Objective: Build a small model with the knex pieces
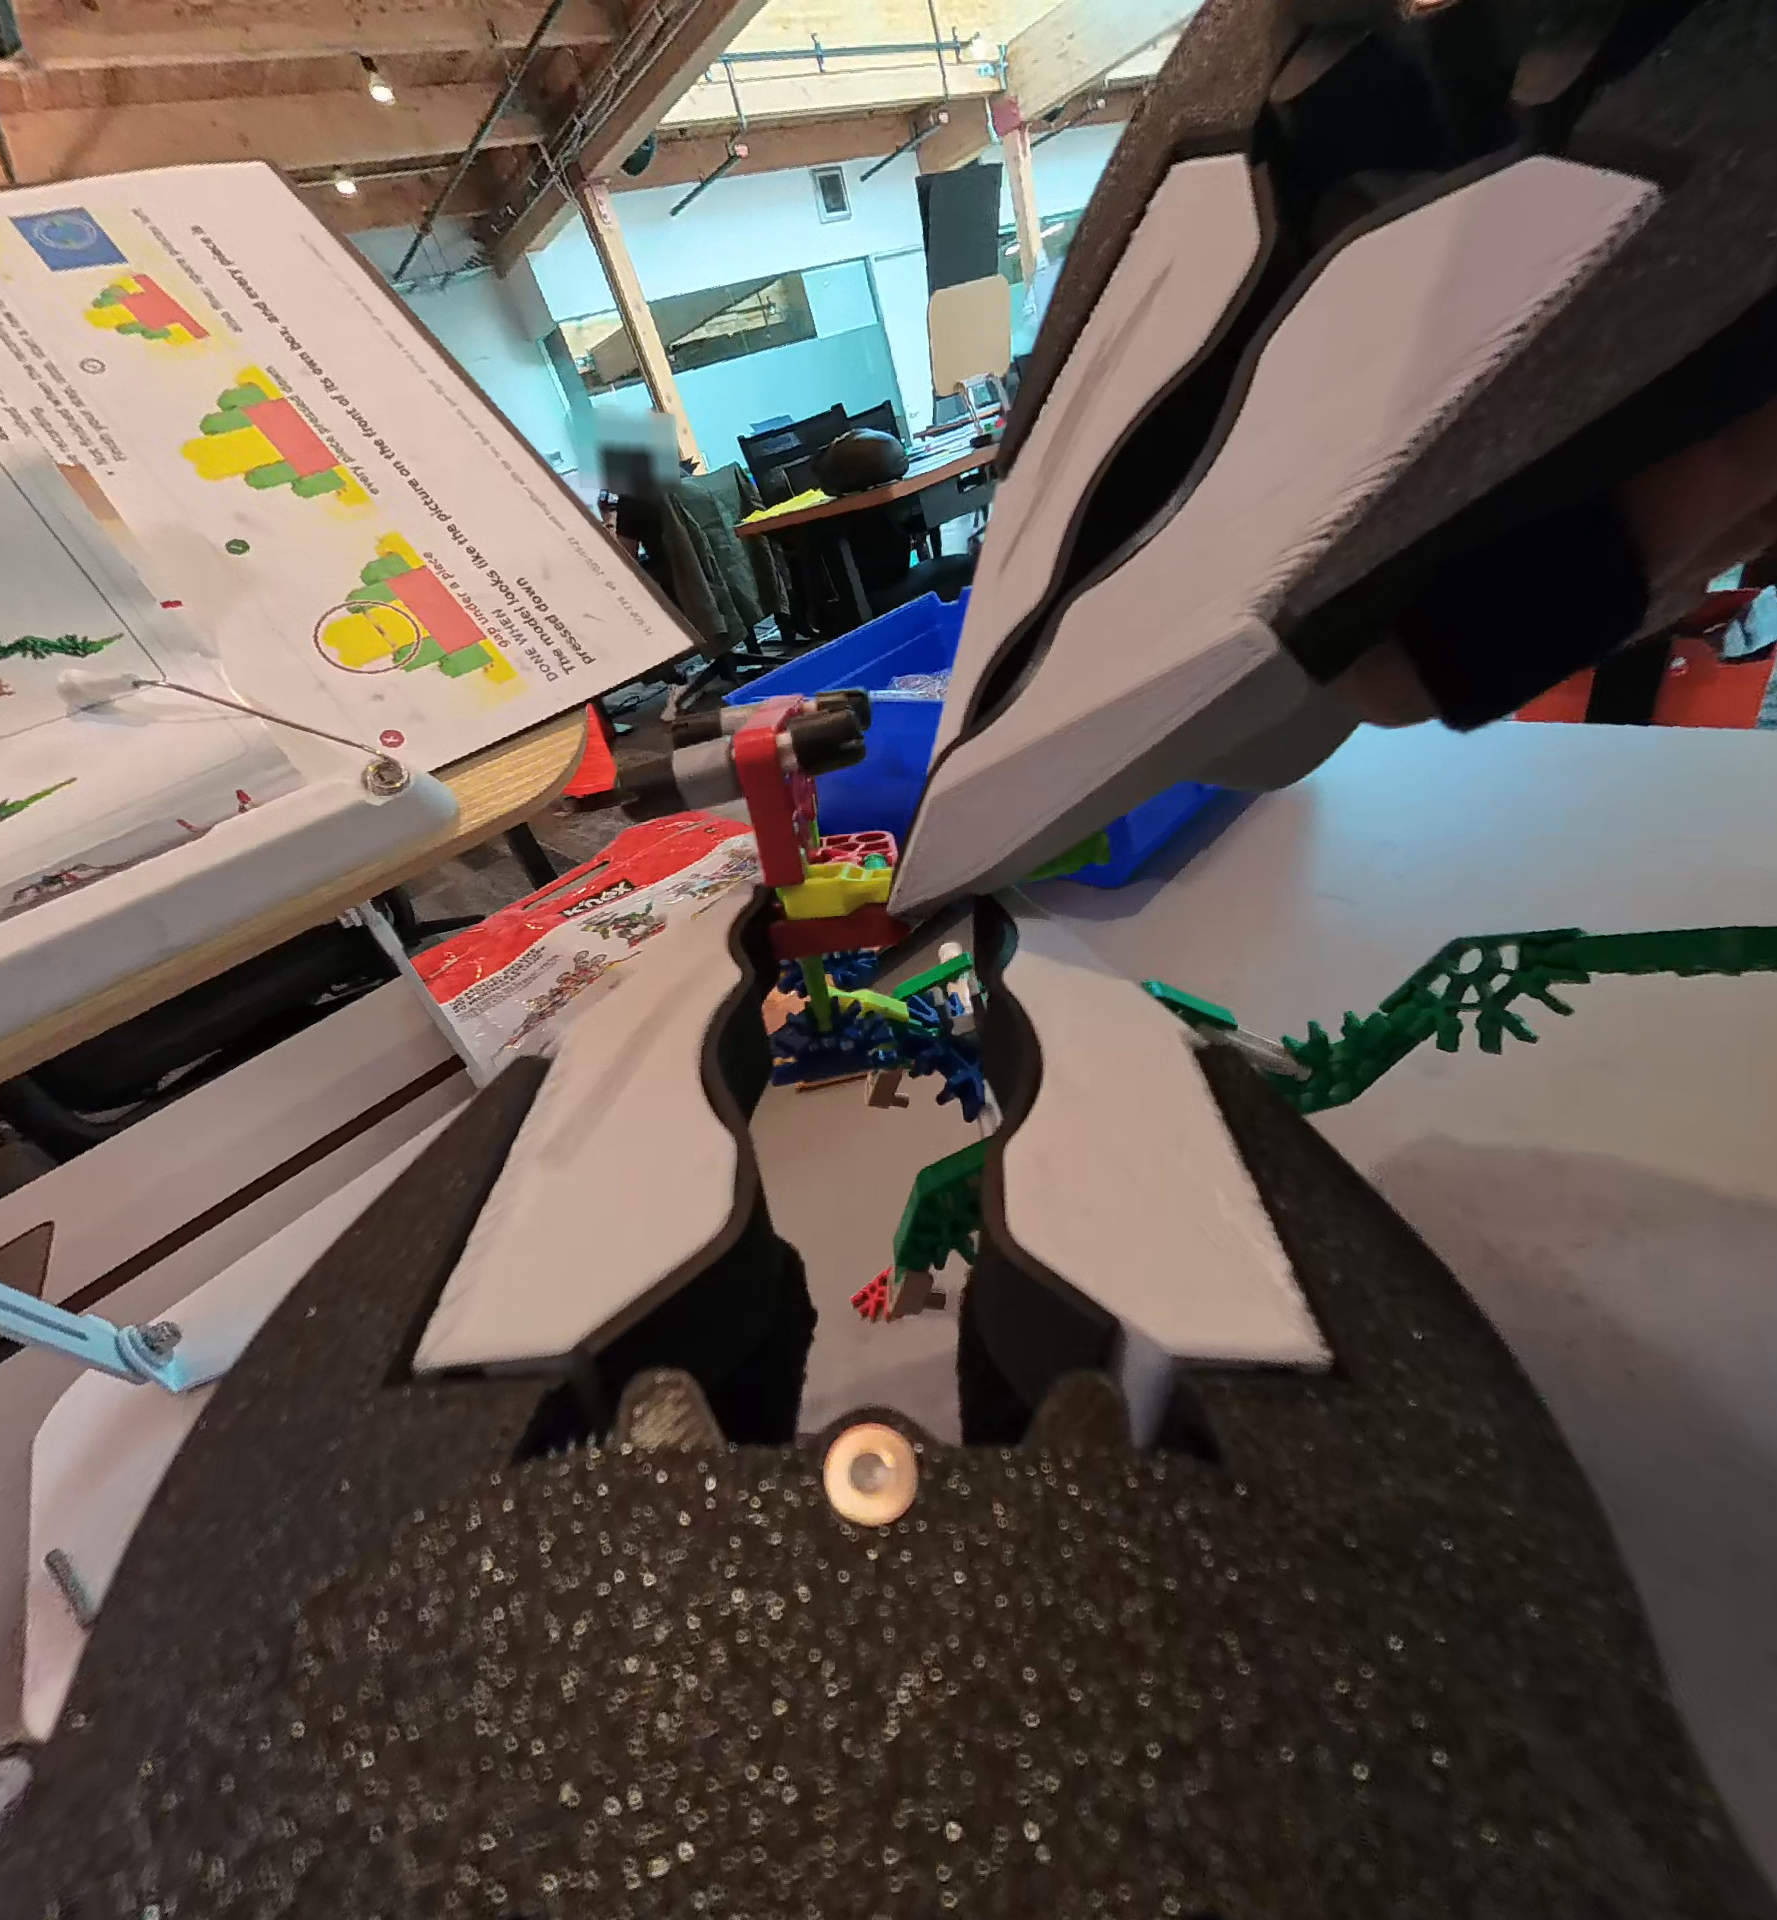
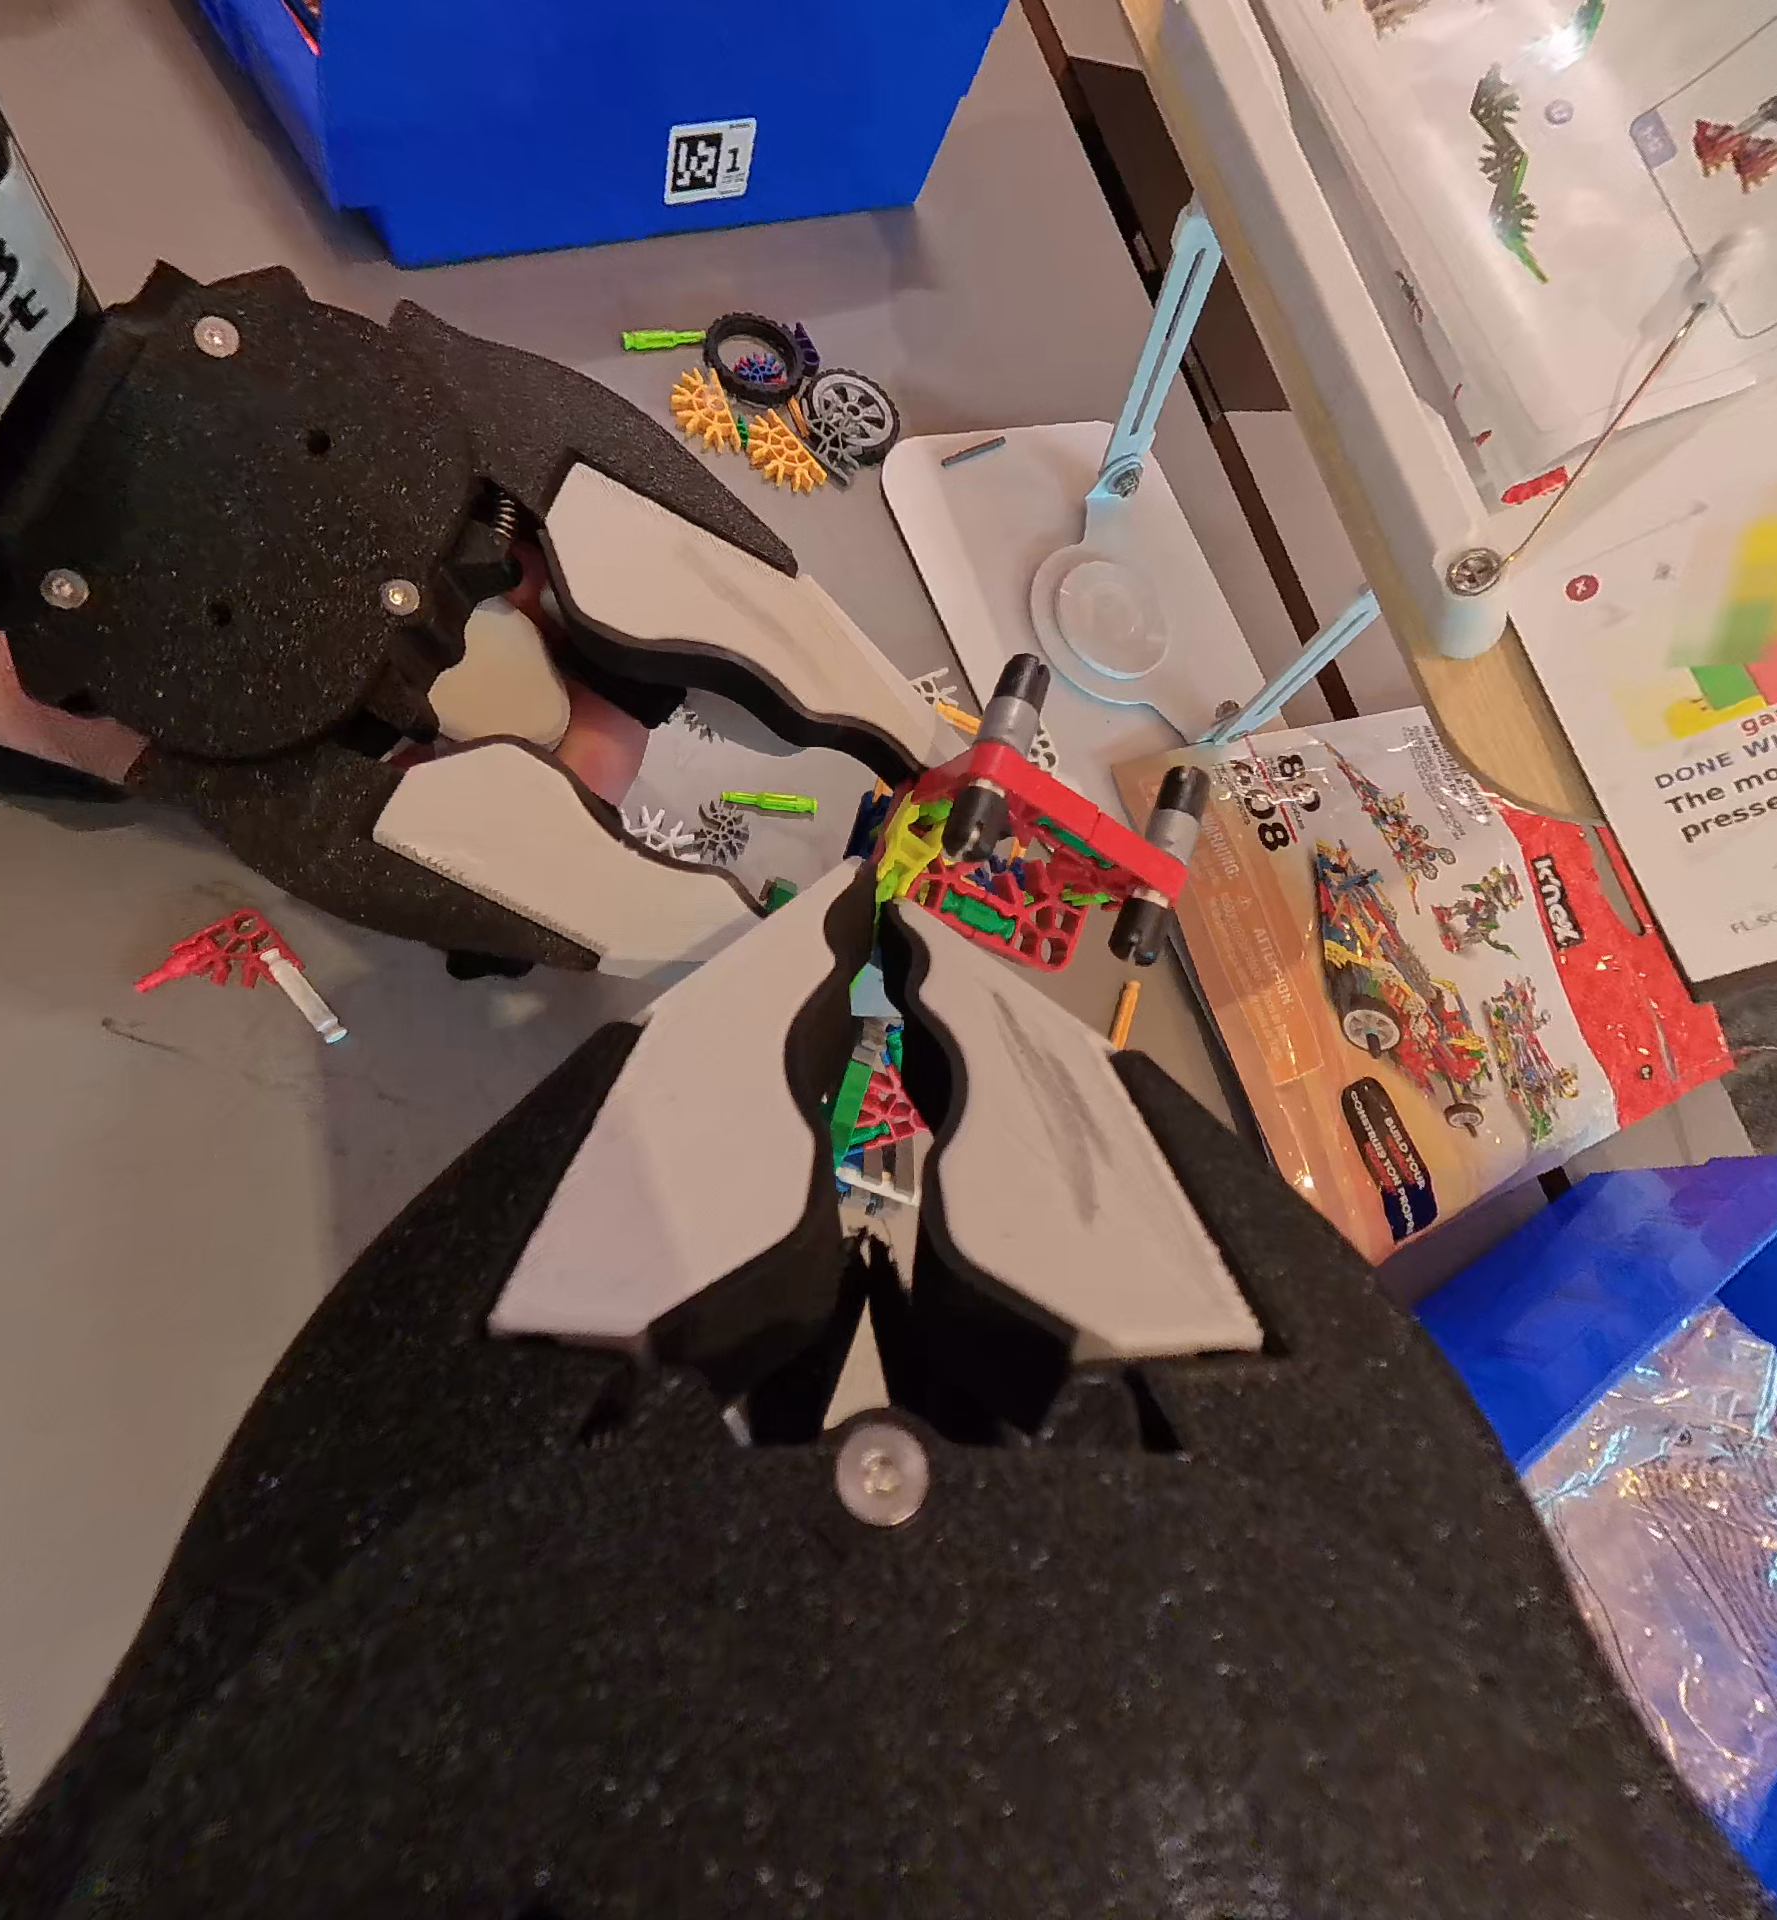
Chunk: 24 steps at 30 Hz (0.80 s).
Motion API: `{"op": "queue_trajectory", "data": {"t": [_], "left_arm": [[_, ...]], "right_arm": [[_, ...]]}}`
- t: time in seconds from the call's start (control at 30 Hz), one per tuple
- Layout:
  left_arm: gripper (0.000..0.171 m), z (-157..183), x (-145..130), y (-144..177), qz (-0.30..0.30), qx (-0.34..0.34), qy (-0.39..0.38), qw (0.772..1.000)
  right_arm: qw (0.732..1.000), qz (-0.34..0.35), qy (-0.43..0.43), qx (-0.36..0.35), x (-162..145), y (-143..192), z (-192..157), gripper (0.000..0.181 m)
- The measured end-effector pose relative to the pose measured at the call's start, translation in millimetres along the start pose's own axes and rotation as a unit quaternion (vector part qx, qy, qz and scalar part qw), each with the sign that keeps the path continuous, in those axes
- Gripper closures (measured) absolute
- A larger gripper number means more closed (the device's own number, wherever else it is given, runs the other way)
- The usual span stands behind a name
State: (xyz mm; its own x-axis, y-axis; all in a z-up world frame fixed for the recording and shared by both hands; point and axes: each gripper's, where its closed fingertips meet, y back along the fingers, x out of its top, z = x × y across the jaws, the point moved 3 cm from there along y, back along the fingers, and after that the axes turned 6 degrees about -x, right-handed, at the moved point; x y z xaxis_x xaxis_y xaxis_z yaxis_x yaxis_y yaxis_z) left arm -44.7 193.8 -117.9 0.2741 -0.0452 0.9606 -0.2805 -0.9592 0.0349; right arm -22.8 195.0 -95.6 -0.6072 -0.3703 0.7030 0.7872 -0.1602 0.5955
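A small toy model of red, yellow, green and blue plastic connectors, with grey, black-tipped rods sticking out, is held just above the grey table. My left gripper is shut on its red lower part, with blue pieces showing between the fingers. My right gripper is shut on the yellow-green edge of the same model. In the left wrist view the right gripper comes down from the upper right. In the right wrist view the left gripper reaches in from the left.
An instruction board on a stand leans at the left. A printed toy bag lies beside the model. Blue bins stand around. Loose wheels and connectors, a red connector piece and a long green assembly lie on the table. Both grippers' tips are close together, under 4 cm apart.
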Motion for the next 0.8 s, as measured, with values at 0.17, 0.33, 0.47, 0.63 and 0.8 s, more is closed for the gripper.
{"op": "queue_trajectory", "data": {"t": [0.17, 0.33, 0.47, 0.63, 0.8], "left_arm": [[0.140, 2.1, -1.3, -0.6, -0.002, -0.013, -0.003, 1.000], [0.139, 0.3, -0.9, -0.1, 0.000, -0.014, -0.001, 1.000], [0.129, 1.0, -2.7, -0.8, 0.001, -0.023, 0.001, 1.000], [0.128, 2.0, -4.1, 1.2, 0.000, -0.025, 0.005, 1.000], [0.127, 1.2, -4.0, 1.3, 0.002, -0.028, 0.021, 0.999]], "right_arm": [[1.000, -0.001, 0.015, 0.018, -2.2, 0.1, 0.6, 0.181], [0.999, 0.006, 0.020, 0.028, -1.5, -1.0, 1.4, 0.181], [1.000, 0.001, 0.003, 0.025, -2.4, -3.4, 1.5, 0.181], [0.999, 0.008, -0.018, 0.031, -4.0, -4.4, -0.1, 0.181], [0.999, 0.010, -0.032, 0.039, -4.2, -5.3, -0.6, 0.181]]}}
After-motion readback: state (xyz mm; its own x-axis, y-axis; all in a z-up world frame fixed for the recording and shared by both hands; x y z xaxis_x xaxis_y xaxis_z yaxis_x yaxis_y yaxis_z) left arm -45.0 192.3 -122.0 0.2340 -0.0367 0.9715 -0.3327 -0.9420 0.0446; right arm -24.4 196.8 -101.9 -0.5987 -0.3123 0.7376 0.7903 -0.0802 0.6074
